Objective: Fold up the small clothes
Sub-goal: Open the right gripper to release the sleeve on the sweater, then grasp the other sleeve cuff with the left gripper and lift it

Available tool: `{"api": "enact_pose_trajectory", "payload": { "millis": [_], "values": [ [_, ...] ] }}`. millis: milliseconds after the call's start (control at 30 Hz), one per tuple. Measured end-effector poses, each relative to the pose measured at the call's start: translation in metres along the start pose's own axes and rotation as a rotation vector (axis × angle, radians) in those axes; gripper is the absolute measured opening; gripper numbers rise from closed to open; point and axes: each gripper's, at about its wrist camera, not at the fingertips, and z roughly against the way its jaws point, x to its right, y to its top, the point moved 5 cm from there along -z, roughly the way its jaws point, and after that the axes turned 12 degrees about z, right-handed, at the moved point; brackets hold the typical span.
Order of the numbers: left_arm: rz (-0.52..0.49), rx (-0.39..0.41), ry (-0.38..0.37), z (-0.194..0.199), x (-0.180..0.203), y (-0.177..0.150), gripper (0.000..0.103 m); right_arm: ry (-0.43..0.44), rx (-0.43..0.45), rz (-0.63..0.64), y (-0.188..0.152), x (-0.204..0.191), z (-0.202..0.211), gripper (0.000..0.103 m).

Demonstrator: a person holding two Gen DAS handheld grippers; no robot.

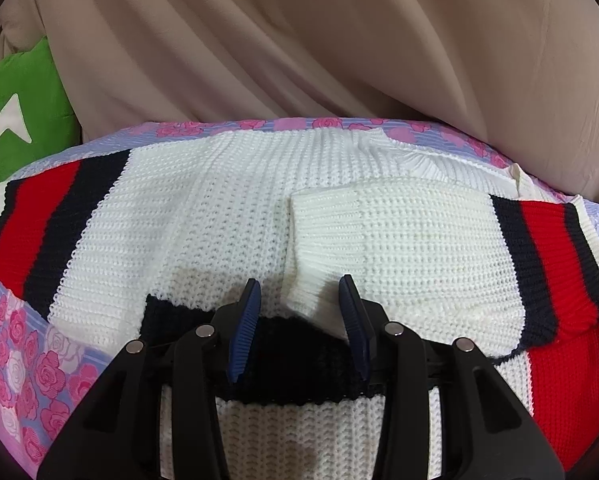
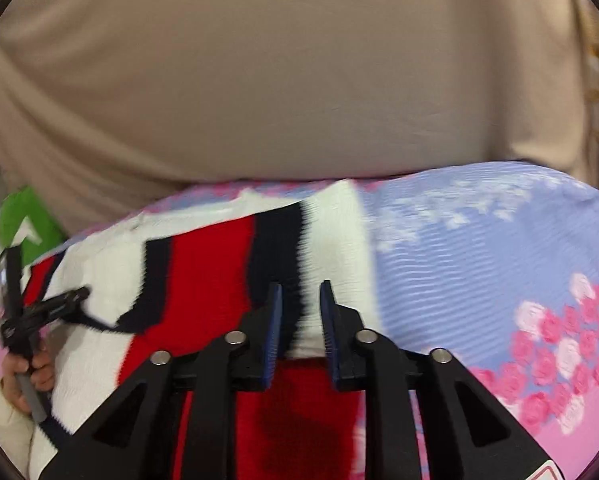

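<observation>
In the left wrist view, we see the left gripper (image 1: 299, 300) with its two blue-padded fingers (image 1: 245, 330) set apart and nothing between them, poised just over the knitted sweater (image 1: 227, 208). Directly beneath the gap lies a dark navy band of the knit, with white ribbing below it toward the camera. Just ahead of the right-hand finger sits the white ribbed cuff (image 1: 319, 232) of a sleeve that is folded inward across the body of the garment; that sleeve carries navy-red-navy stripes (image 1: 539, 256) farther out to the right. A matching striped sleeve (image 1: 39, 224) lies at the left. We note that the sweater is spread flat on a lilac sheet printed with pink roses (image 1: 39, 368), behind which hangs a beige draped cloth (image 1: 299, 40), with a green cushion (image 1: 15, 104) at the far left. In the right wrist view, which is blurred, the right gripper (image 2: 299, 292) likewise has its blue-padded fingers (image 2: 273, 332) apart, gripping nothing; beneath them we see the red and navy stripes and a white edge of the sweater (image 2: 203, 264), though whether the tips touch the knit we cannot tell. The floral sheet (image 2: 499, 240) extends bare to the right. At the far left of this view the left gripper (image 2: 59, 304) appears over the garment, its handle held in the person's left hand (image 2: 27, 376) with a cream cuff at the wrist, and the beige cloth (image 2: 299, 80) fills the background.
</observation>
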Motion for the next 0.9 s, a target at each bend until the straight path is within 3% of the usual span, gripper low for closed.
{"api": "enact_pose_trajectory", "payload": {
  "millis": [33, 100, 233, 367, 500, 633, 800, 900],
  "values": [
    [0.003, -0.001, -0.003, 0.000, -0.001, 0.000, 0.039, 0.006, -0.052, 0.021, -0.004, -0.005, -0.017, 0.011],
    [0.013, -0.004, -0.009, 0.000, -0.002, 0.001, 0.041, -0.062, -0.185, 0.048, -0.023, -0.002, -0.055, 0.009],
    [0.069, 0.000, -0.056, 0.003, -0.011, 0.003, 0.045, -0.019, -0.173, -0.068, -0.021, 0.012, -0.049, 0.008],
    [0.185, 0.004, -0.100, 0.022, -0.045, 0.006, 0.051, -0.034, -0.168, 0.001, -0.028, -0.013, -0.011, 0.017],
    [0.293, 0.006, -0.058, 0.046, -0.114, 0.014, 0.058, -0.016, -0.179, 0.133, -0.057, -0.051, 0.026, 0.024],
    [0.429, 0.058, 0.103, 0.065, -0.218, 0.035, 0.061, 0.027, -0.219, 0.179, -0.092, -0.082, 0.043, 0.029],
    [0.626, 0.077, 0.270, 0.068, -0.344, 0.051, 0.062, 0.005, -0.213, 0.195, -0.123, -0.099, 0.048, 0.039],
    [0.731, 0.071, 0.268, 0.059, -0.388, 0.056, 0.063, -0.005, -0.193, 0.192, -0.127, -0.101, 0.050, 0.045]
  ]
}}
